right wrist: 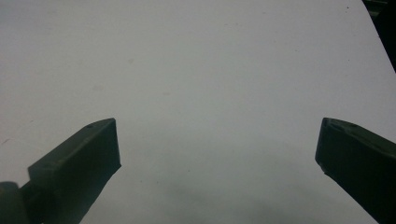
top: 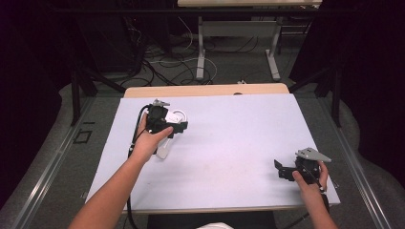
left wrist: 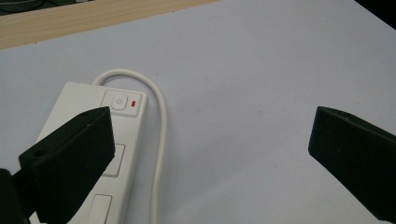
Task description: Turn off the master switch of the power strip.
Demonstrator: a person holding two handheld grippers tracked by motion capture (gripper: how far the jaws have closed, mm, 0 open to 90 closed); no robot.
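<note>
A white power strip [left wrist: 105,140] lies on the pale tabletop, with a switch button and a red light at its far end and a white cord [left wrist: 161,116] looping off that end. My left gripper [left wrist: 210,144] hangs open just above it, its left jaw over the strip's body, nothing between the jaws. From the high view the strip [top: 165,149] sticks out beneath the left hand and left gripper [top: 177,127]. My right gripper [top: 282,171] is held open near the table's front right corner, over bare surface [right wrist: 215,93].
The pale sheet [top: 229,143] covers most of the table, with a wooden strip [top: 205,89] bare along the far edge. Beyond it are a second table's legs [top: 200,47] and floor cables. Dark curtains stand on both sides.
</note>
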